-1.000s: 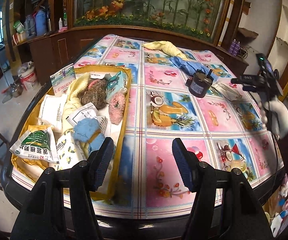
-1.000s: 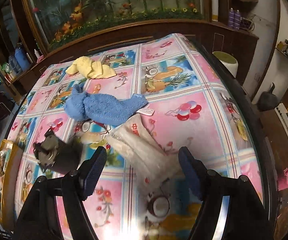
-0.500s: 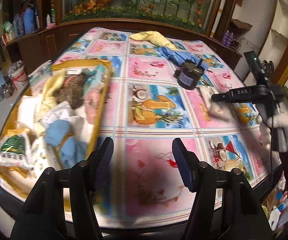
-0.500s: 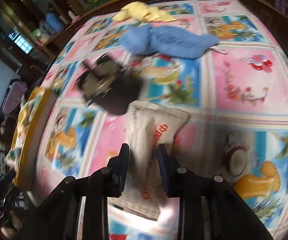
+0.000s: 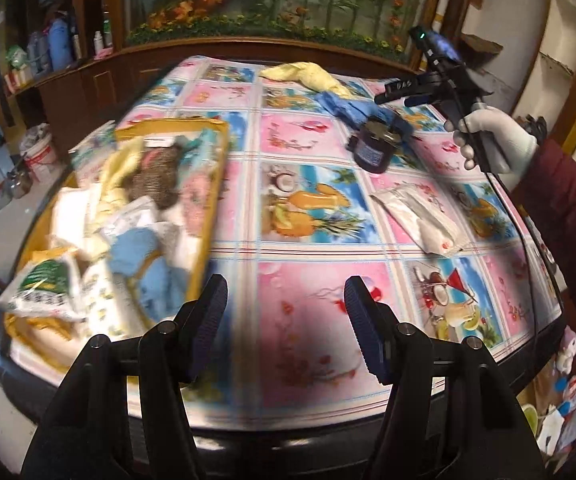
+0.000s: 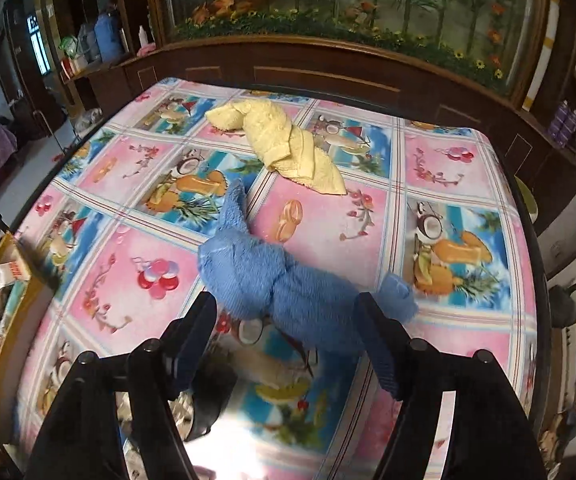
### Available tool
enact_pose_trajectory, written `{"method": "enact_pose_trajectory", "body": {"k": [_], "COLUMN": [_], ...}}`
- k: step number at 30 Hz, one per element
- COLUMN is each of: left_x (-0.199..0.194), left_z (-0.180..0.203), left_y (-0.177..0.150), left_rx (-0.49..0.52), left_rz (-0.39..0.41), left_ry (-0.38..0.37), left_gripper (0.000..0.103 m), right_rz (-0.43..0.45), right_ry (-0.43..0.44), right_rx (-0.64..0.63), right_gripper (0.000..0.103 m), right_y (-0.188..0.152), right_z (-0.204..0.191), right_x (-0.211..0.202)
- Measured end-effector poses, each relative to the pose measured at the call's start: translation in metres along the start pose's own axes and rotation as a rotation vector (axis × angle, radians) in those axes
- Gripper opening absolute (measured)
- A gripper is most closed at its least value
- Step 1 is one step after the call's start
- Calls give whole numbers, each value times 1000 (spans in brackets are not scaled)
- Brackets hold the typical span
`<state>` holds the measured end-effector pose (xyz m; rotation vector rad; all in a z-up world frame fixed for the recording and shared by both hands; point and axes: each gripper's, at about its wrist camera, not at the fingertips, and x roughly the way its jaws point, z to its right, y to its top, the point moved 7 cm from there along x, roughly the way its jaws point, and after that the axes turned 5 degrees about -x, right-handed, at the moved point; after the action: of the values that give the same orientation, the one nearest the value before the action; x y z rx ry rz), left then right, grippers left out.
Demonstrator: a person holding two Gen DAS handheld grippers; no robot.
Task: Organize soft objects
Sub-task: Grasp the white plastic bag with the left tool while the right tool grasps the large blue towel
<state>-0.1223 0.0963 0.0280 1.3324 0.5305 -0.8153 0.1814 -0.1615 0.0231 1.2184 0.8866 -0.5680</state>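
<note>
A rolled blue towel [image 6: 288, 288] lies on the patterned table just ahead of my open right gripper [image 6: 291, 340], which hovers above it. A yellow towel [image 6: 284, 144] lies farther back. A white soft packet [image 5: 419, 216] lies flat on the table at mid right in the left wrist view. My left gripper [image 5: 286, 332] is open and empty above the table's near edge. The yellow tray [image 5: 212, 200] at the left holds several soft things and packets. The right gripper shows in the left wrist view [image 5: 399, 94], held up by a gloved hand.
A dark round jar [image 5: 377, 146] stands near the blue towel [image 5: 347, 108]; it is a dark blur under the right gripper [image 6: 208, 396]. A wooden cabinet with a planted glass case [image 6: 347, 20] runs behind the table. The table edge [image 5: 543, 332] is close at right.
My right gripper was shut on the white packet, then opened and left it on the table; it has risen and turned toward the blue towel. My left gripper has shifted right, still open.
</note>
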Motion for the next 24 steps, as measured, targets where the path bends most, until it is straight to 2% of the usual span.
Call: {"method": "enact_pose_trajectory", "body": {"k": [3, 6, 7, 8, 9, 14, 19, 22, 24], "left_x": [-14, -22, -23, -22, -20, -1, 23, 34, 38], "left_z": [-16, -27, -29, -29, -28, -5, 32, 52, 58], "left_y": [-2, -3, -3, -2, -1, 5, 13, 17, 19], "left_rx": [-30, -48, -52, -56, -62, -81, -47, -32, -32], "left_rz": [19, 30, 32, 31, 29, -28, -82, -102, -101], "left_ry": [28, 38, 37, 31, 22, -98, -187, -221, -227], "left_gripper": [61, 62, 62, 62, 62, 61, 61, 61, 61], "right_rz": [-81, -181, -215, -214, -221, -234, -240, -237, -228], "right_ry": [-36, -32, -38, -1, 37, 36, -12, -36, -22], "right_rx": [-80, -114, -85, -21, 37, 140, 219, 188, 164], "right_gripper": [72, 71, 68, 60, 59, 57, 58, 60, 60], "right_y": [11, 2, -2, -6, -10, -58, -138, -176, -193], "right_z": [-9, -14, -10, -4, 1, 35, 69, 57, 34], "right_x": [36, 64, 70, 69, 67, 39, -13, -42, -56]}}
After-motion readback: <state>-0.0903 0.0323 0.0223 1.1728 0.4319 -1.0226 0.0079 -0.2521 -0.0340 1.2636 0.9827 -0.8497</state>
